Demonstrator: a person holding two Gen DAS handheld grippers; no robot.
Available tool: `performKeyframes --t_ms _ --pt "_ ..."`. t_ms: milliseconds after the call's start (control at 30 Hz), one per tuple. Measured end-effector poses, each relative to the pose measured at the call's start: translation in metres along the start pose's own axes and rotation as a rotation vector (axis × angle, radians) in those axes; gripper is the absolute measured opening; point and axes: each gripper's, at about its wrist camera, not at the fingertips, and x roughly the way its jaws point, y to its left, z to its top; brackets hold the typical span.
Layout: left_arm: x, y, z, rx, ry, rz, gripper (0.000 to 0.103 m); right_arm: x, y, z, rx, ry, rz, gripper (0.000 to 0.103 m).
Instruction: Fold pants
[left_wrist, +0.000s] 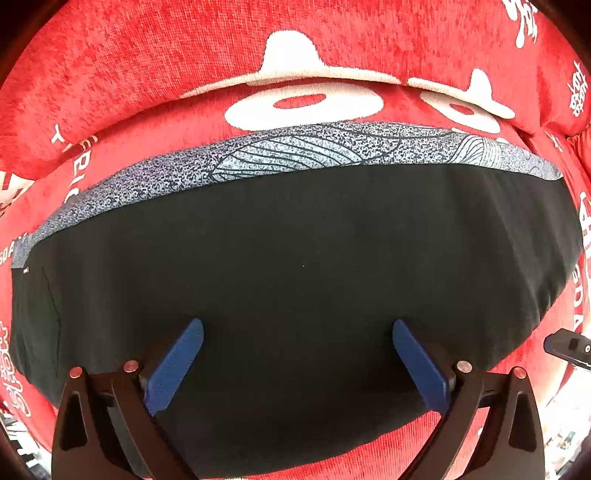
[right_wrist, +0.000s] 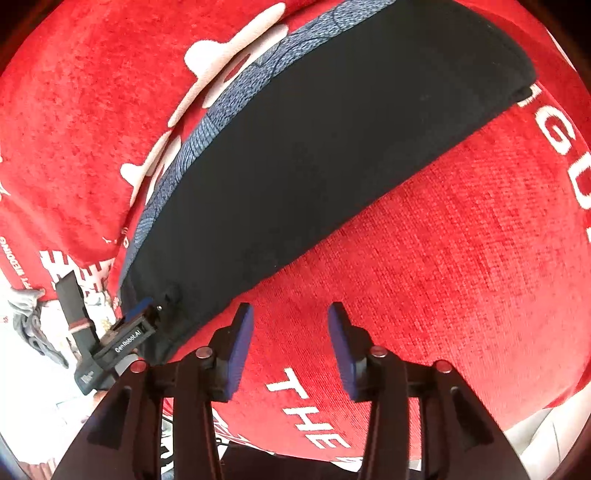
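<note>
The black pants (left_wrist: 295, 240) lie folded flat on the red cover, with a grey-blue leaf-patterned strip (left_wrist: 288, 155) along their far edge. My left gripper (left_wrist: 297, 325) points down over the near part of the pants, its blue pads (left_wrist: 177, 365) wide apart, open, with only flat cloth below. In the right wrist view the pants (right_wrist: 314, 147) run diagonally from lower left to upper right. My right gripper (right_wrist: 290, 308) stands open over bare red cover just beside the pants' near edge, nothing between its fingers. The left gripper (right_wrist: 129, 332) shows at the pants' lower-left corner.
The red plush cover (right_wrist: 461, 258) with white lettering spreads under everything and rises into a cushion ridge (left_wrist: 147, 55) behind the pants. A grey glove-like shape (right_wrist: 26, 314) and pale floor lie at the left edge. The right gripper's tip (left_wrist: 569, 349) shows at the right.
</note>
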Motion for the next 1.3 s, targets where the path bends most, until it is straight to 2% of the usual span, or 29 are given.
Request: performKeyframes --t_ms 367,567,700,900,1033,1067,1100,1133,1200,1300 --pt "-0.004 -0.009 0.003 -0.013 0.017 0.015 0.103 -0.015 -0.02 0.006 0.049 -0.039 0.03 0.05" --pt "-0.007 -0.007 0.011 -0.008 0.059 -0.018 0.103 -0.019 -0.031 0.005 0.079 -0.05 0.068 0.055" --pt "-0.024 -0.023 0.015 0.034 0.034 -0.029 0.103 -0.025 -0.042 0.007 0.097 -0.068 0.083 0.057" --pt "-0.028 -0.061 0.027 0.077 0.038 -0.044 0.103 -0.052 -0.073 0.026 0.201 -0.2 0.099 0.057" --pt "-0.021 -0.085 0.034 0.07 0.036 -0.034 0.103 -0.063 -0.107 0.047 0.342 -0.272 0.12 0.057" --pt "-0.02 -0.088 0.035 0.066 0.039 -0.035 0.103 -0.063 -0.117 0.052 0.382 -0.278 0.138 0.052" --pt "-0.019 -0.093 0.034 0.063 0.04 -0.033 0.103 -0.062 -0.124 0.055 0.404 -0.273 0.156 0.021" --pt "-0.019 -0.097 0.035 0.064 0.037 -0.031 0.103 -0.062 -0.127 0.058 0.414 -0.264 0.16 0.007" --pt "-0.024 -0.103 0.037 0.07 0.01 -0.03 0.103 -0.067 -0.126 0.063 0.387 -0.275 0.18 0.007" --pt "-0.021 -0.111 0.039 0.086 0.001 -0.014 0.103 -0.071 -0.115 0.065 0.28 -0.291 0.104 0.007"
